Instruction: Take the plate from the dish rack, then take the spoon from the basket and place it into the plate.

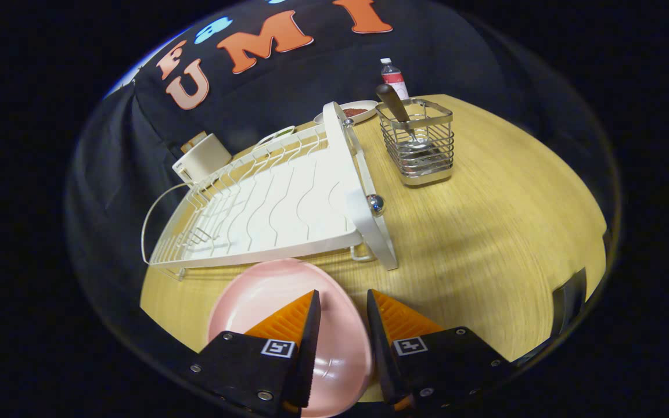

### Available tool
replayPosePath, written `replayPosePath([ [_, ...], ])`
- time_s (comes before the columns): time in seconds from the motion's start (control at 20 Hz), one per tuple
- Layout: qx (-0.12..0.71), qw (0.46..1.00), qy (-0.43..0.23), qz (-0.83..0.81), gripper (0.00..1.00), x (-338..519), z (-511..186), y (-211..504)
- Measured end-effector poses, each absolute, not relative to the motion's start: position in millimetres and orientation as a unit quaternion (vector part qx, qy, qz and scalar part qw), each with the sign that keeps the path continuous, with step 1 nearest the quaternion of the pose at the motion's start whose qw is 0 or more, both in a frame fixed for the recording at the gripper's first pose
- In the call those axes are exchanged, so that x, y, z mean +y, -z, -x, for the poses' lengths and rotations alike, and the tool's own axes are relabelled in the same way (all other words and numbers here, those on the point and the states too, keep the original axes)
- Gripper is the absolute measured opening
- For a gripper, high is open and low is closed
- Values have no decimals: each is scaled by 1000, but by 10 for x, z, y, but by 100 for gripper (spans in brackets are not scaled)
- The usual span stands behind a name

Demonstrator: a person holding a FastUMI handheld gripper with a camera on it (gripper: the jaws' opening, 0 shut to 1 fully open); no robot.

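One pink plate (276, 302), one white rack (270, 203), one wire basket (421, 148), one spoon (395, 104) inside it. One bottle (394, 76), one small dish (358, 110), one white cup (202, 159). Two fingers (299, 319), apart.

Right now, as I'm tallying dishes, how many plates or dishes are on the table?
2, perhaps more. The pink plate lies between and under the open gripper's fingers, before the dish rack. A small white dish sits beyond the rack, beside the wire basket. Others may hide behind.
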State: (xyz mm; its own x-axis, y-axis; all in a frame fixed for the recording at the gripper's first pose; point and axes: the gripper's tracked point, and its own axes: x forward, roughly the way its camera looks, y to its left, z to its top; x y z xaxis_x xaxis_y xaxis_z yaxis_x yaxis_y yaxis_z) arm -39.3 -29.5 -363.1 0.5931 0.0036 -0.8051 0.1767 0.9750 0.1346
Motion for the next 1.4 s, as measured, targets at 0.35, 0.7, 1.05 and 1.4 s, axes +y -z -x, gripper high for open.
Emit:
replayPosePath([
  [0.35,369,923,78,-80,60,-597,254,3080],
  [0.7,253,961,110,-28,70,-922,-276,2496],
  [1.05,235,964,126,-15,63,-1055,-724,2629],
  [1.4,223,964,145,-16,40,-1247,-989,2728],
])
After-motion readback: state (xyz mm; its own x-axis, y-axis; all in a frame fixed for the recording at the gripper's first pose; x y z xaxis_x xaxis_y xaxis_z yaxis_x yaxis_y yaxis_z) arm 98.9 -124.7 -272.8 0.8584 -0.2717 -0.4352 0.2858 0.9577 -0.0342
